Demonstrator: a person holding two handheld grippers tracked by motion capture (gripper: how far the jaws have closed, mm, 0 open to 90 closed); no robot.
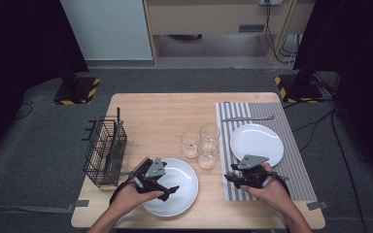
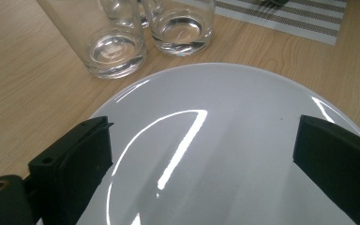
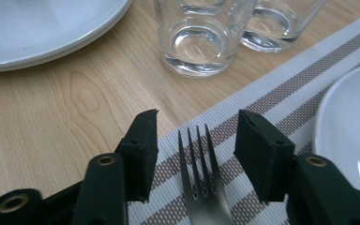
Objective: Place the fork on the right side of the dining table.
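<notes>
- The right gripper (image 3: 196, 136) hovers over the near left edge of the striped placemat (image 1: 298, 174), its jaws partly apart with clear gaps on both sides of what lies between them; they grip nothing.
- The fork (image 3: 200, 185) lies flat on the placemat between those jaws, tines pointing away toward the glasses; neither pad touches it; in the high view the fork (image 1: 277, 175) shows as a thin glint just right of the gripper, on the placemat's near left part.
- The left gripper (image 2: 201, 154) is held over the near plate (image 2: 225, 117), which sits on the bare worktop (image 1: 155, 121) left of the placemat; its jaws stand wide, one at each side of the plate's face, and hold nothing.
- Three empty glasses (image 1: 200, 144) stand clustered on the worktop just left of the placemat, beyond the near plate (image 1: 175, 187) and close to its far rim.
- A second white plate (image 1: 260, 141) rests on the placemat, beyond and slightly right of the right gripper (image 1: 243, 178); a knife (image 1: 247, 118) lies across the placemat's far end.
- A black wire basket (image 1: 106, 153) stands far left of the placemat, at the worktop's left edge, just left of the left gripper (image 1: 167, 191).
</notes>
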